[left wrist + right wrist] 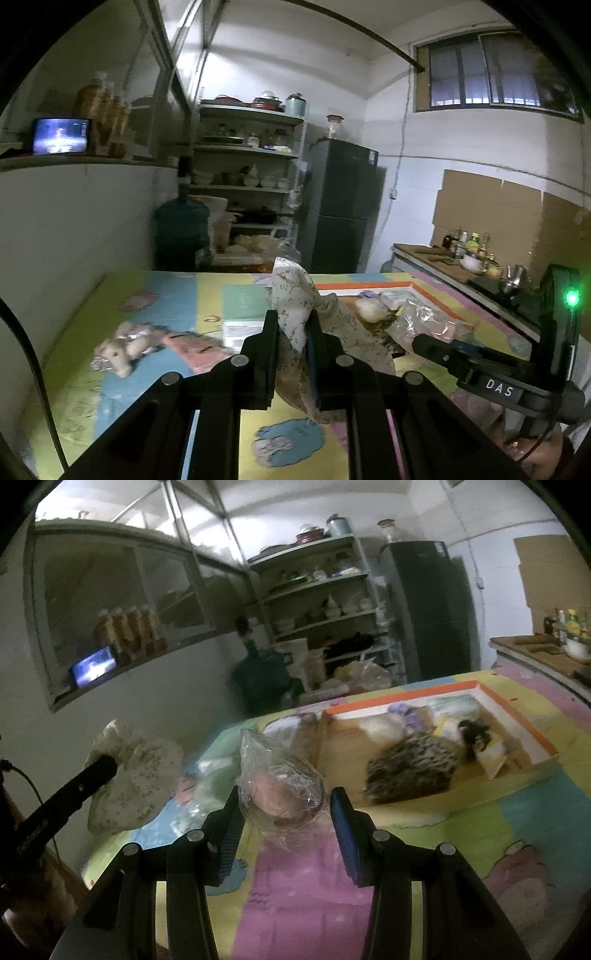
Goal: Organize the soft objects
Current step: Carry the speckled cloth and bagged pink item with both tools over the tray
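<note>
My left gripper (293, 332) is shut on a cream floral cloth pouch (295, 295), held up above the colourful mat (177, 295); the right wrist view shows that gripper (107, 766) and the pouch (136, 786) at the left. My right gripper (282, 823) is shut on a crinkled clear plastic bag (280, 775) with something pinkish inside, lifted off the mat. A shallow cardboard box with an orange rim (517, 720) lies ahead on the right, holding a speckled plush (413, 764) and several other soft items. A pale plush toy (122, 349) lies on the mat at the left.
The mat covers a table that meets a white wall at the left. Beyond the far edge stand a blue water jug (181, 229), a shelf of dishes (247, 177) and a dark fridge (343, 206). A counter with bottles (465, 251) runs along the right.
</note>
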The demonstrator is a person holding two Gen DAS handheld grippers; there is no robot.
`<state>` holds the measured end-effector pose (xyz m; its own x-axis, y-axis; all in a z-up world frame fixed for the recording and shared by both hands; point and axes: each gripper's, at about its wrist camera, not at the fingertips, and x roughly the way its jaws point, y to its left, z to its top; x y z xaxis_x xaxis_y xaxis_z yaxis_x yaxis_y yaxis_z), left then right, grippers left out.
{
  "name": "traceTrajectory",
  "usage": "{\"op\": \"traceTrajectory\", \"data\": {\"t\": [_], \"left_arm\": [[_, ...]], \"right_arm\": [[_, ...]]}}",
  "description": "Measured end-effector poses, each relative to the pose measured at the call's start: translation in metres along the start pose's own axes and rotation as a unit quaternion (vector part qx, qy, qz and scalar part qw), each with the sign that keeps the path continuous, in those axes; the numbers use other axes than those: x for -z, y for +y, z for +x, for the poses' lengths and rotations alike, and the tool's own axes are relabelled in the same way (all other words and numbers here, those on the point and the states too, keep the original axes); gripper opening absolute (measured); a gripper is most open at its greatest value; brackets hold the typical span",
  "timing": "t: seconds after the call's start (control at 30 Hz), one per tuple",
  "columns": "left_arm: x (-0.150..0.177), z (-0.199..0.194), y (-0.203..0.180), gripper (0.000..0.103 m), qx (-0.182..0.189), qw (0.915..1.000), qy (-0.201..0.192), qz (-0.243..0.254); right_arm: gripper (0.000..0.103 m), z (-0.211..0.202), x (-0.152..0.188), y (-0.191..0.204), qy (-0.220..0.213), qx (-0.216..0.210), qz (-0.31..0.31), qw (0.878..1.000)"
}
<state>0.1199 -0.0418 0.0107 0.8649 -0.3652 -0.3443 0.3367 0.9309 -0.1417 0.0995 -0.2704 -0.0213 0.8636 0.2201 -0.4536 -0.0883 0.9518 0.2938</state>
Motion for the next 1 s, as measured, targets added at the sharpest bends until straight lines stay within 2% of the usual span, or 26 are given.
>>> {"op": "traceTrajectory", "data": {"t": [0.33, 0.73, 1.0], "left_arm": [[-0.004, 0.039, -0.035, 0.014, 0.044, 0.9989, 0.017, -0.006], [-0.014, 0.095, -0.075, 0.014, 0.066, 0.9971, 0.037, 0.004], [-0.018, 0.128, -0.098, 0.014, 0.079, 0.9955, 0.053, -0.005]], "right_arm": [[0.048, -0.012, -0.013, -0.045, -0.028, 0.039, 0.035, 0.998], [0.048, -0.022, -0.034, -0.108, -0.053, 0.093, 0.062, 0.992], [0.048, -0.019, -0.041, -0.127, -0.055, 0.092, 0.064, 0.992]]}}
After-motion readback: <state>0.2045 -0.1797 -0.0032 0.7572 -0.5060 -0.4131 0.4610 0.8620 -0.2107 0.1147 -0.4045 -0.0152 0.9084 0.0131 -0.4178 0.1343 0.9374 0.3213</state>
